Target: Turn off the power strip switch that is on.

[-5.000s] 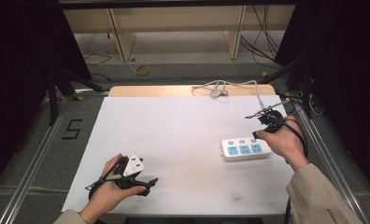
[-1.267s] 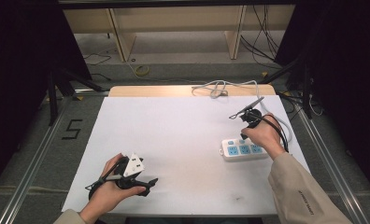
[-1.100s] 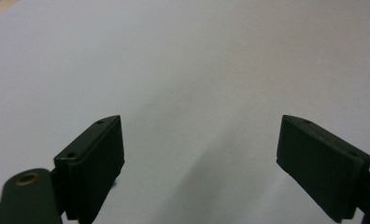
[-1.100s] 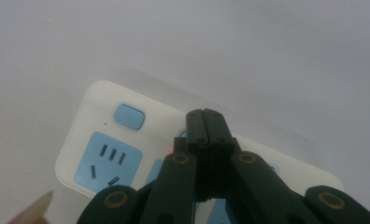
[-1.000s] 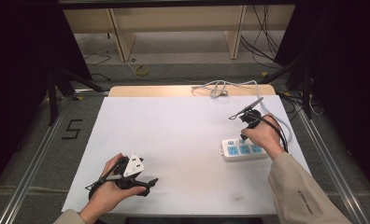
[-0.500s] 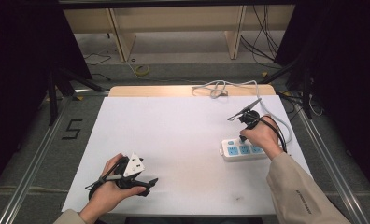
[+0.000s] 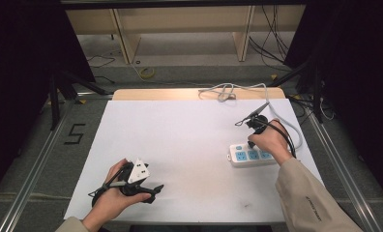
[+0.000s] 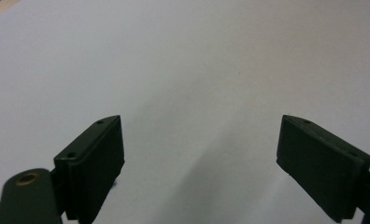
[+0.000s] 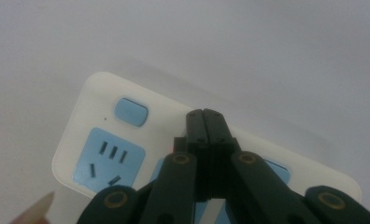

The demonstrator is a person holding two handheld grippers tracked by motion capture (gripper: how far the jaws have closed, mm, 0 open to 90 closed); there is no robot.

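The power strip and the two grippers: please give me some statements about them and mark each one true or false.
1. The right gripper has its jaws closed together above the power strip. True.
2. The left gripper is shut. False: its jaws stand wide apart over bare white table.
3. The power strip has blue socket faces and a blue button. True.
4. The power strip lies near the person's left hand. False: it lies at the right side, under the right hand.
5. A plug sits in the leftmost socket. False: that socket is empty.
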